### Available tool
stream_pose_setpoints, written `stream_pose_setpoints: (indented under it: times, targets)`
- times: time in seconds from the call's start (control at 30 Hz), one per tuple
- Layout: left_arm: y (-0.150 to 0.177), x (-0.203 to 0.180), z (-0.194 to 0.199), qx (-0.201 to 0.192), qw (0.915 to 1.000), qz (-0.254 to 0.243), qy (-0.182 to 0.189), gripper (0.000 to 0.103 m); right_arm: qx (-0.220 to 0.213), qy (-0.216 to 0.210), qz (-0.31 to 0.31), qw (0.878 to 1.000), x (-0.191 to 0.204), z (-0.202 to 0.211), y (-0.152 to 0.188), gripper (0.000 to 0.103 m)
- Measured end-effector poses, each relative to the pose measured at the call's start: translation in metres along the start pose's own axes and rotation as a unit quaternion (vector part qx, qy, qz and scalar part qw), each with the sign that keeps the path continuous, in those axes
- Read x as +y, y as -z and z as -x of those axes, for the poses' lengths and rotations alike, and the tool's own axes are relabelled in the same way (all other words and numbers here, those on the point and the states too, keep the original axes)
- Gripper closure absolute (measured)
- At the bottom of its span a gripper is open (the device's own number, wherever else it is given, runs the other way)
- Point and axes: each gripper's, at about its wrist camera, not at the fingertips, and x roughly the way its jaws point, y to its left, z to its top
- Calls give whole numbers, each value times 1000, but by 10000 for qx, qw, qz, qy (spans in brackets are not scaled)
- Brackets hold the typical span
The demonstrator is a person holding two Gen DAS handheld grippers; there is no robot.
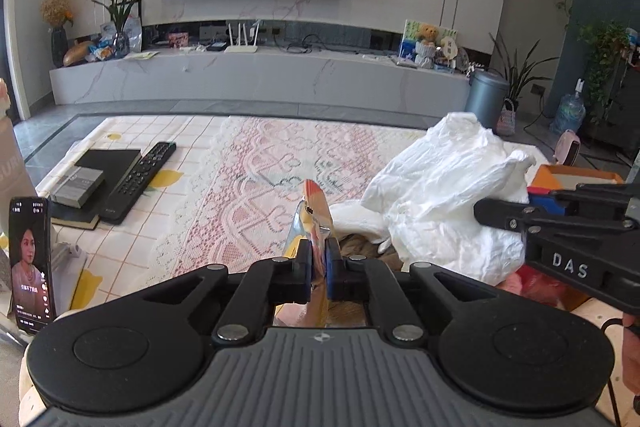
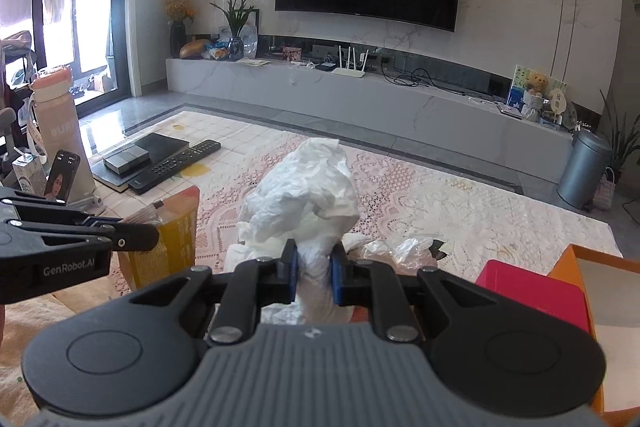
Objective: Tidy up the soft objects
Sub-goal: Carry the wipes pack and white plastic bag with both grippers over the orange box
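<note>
Slippage is our main worry: the left gripper [image 1: 319, 261] pinches only the thin edge of a yellow-orange snack packet [image 2: 176, 227], and the right gripper [image 2: 314, 269] is clamped on a bunched neck of the white plastic bag [image 2: 308, 187]. Both hang above the lace-covered worktop [image 1: 248, 163], so either film could slide free. We read "DAS" and "GenRobot.AI" on the grippers.

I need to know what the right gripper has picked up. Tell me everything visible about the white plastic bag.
The white plastic bag is thin, crinkled, slightly glossy film, bunched into a lump. The right gripper pinches its narrowed lower part between blue-padded fingers; the puffed upper part stands above them, over the lace tablecloth.
</note>
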Motion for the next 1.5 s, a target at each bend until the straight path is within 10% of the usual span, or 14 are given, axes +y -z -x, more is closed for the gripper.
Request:
stream_pose_setpoints:
  times: [0.73,1.17,1.5]
  targets:
    - [-29,-123,33,-535,9888,-1042,919,98,-585,698,-459,9948,-83,116,17,89]
    - [-73,-221,-5,-805,9621,-1558,2090,98,-626,1686,-913,9795,-194,154,18,89]
    - [-66,-305,-59,-900,9329,-2633,2286,98,-160,2062,-1147,9716,-256,125,31,89]
